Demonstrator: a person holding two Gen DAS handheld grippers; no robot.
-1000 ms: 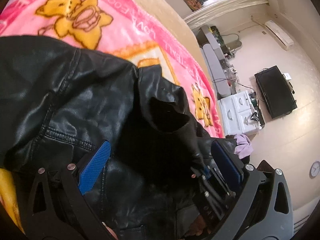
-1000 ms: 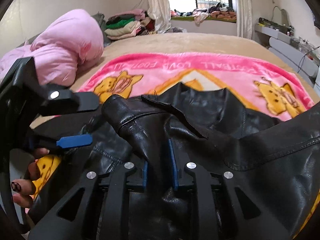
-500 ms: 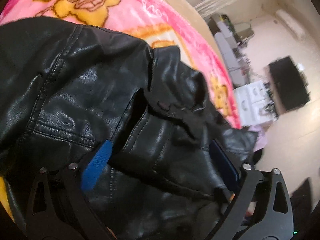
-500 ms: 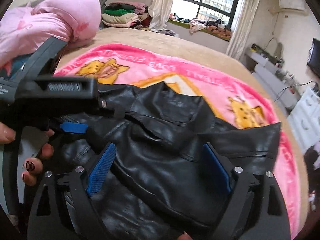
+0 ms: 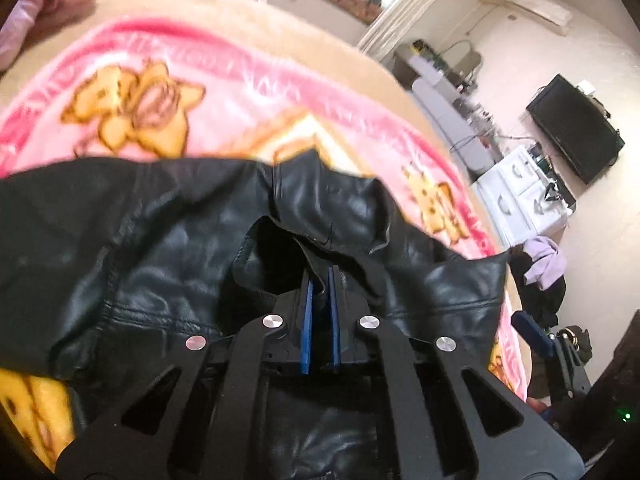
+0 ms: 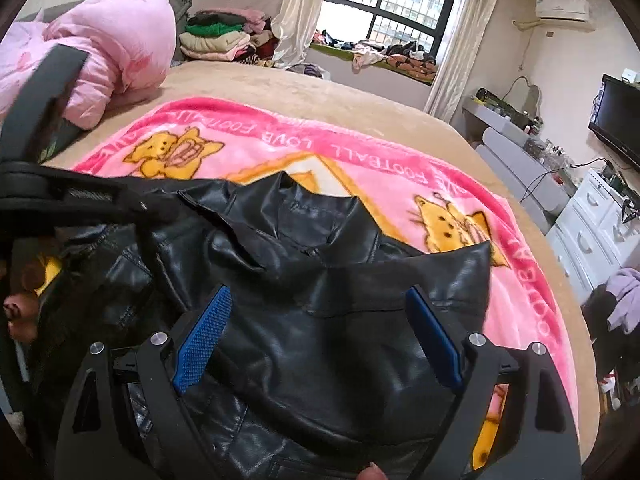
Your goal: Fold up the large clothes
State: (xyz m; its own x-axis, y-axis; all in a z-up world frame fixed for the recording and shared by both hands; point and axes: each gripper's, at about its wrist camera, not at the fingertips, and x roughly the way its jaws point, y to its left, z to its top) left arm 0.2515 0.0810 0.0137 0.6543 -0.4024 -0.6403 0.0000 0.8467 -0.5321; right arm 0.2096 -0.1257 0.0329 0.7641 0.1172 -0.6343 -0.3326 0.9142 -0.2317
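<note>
1. So the black leather jacket (image 6: 320, 340) was lying crumpled on the pink cartoon blanket (image 6: 360, 160), which was spread over the tan bed (image 6: 280, 84). Collar end pointed toward the window (image 6: 392, 0), roughly mid-blanket.

2. My left gripper (image 5: 320, 280) was clenched on a thin fold of the jacket (image 5: 160, 248), right by the dark opening near the collar. Blue pads (image 5: 307, 320) were nearly together with just that strip of leather pinched between them. That view was a bit blurry, fwiw.

3. My right gripper (image 6: 320, 320) was released, jaws spread wide, blue pads (image 6: 202, 334) on either side of a flat stretch of leather. Not gripping anything; whether the tips were touching the jacket or just above it, I couldn't tell.

4. From the right wrist view the left gripper (image 6: 80, 196) showed up at the left edge, sitting over the jacket's left side, with a few fingers (image 6: 20, 308) of my hand poking out under it.

5. In the left wrist view one blue pad of the right gripper (image 5: 532, 332) peeked in at the far right, just past the jacket's edge.

6. Other stuff around: a pink puffy coat (image 6: 112, 52) heaped at the bed's far left corner, a stack of folded clothes (image 6: 216, 36) behind it, white drawers (image 6: 592, 224) and a TV (image 6: 620, 116) off to the right, and an AC unit (image 6: 562, 10) up on the wall.
</note>
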